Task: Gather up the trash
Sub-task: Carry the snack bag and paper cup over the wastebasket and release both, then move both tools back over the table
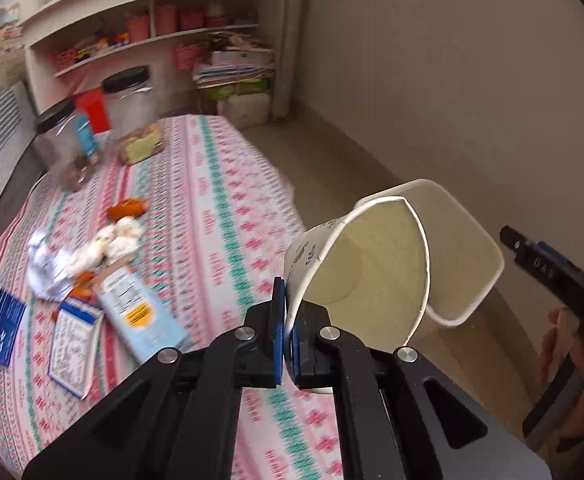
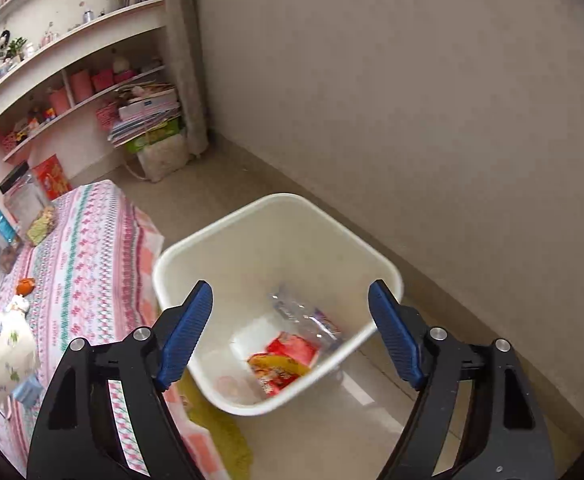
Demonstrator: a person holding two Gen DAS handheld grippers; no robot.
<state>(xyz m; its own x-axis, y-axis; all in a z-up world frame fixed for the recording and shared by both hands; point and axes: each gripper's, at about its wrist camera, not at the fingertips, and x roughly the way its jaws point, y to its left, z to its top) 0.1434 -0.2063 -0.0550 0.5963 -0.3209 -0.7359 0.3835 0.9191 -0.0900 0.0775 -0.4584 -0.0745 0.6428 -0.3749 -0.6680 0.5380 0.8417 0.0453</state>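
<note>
Left hand-held gripper (image 1: 287, 338): pinching the wall of a paper cup (image 1: 376, 264) between blue ribbed pads (image 1: 277, 328), jaws nearly closed on the thin card.
Paper cup: hanging tilted beyond the counter's edge, mouth facing the camera; creased and squashed at the rim, cream inside, small print on the white outside.
Right hand-held gripper (image 2: 292, 332): standing wide open, gripping nothing, hovering above the bin (image 2: 219, 236).
Right fingertips (image 2: 187, 332): showing blue, finely ridged pads on black arms.
Bin: sitting on the floor just beside the counter (image 2: 91, 248); smooth white plastic, squarish with rounded corners.
Bin contents: lying at the bottom, a red and yellow wrapper (image 2: 283, 364) and a crinkled clear wrapper (image 2: 308, 316).
Counter cloth (image 1: 219, 200): spreading in pink, teal and white patterned stripes.
Remaining trash: lying on the counter, crumpled white tissue (image 1: 87, 256), orange peel (image 1: 125, 208), a pale blue carton (image 1: 139, 312) lying flat, and printed leaflets (image 1: 73, 348).
Jars (image 1: 131, 112): standing at the counter's far end, clear with black lids.
</note>
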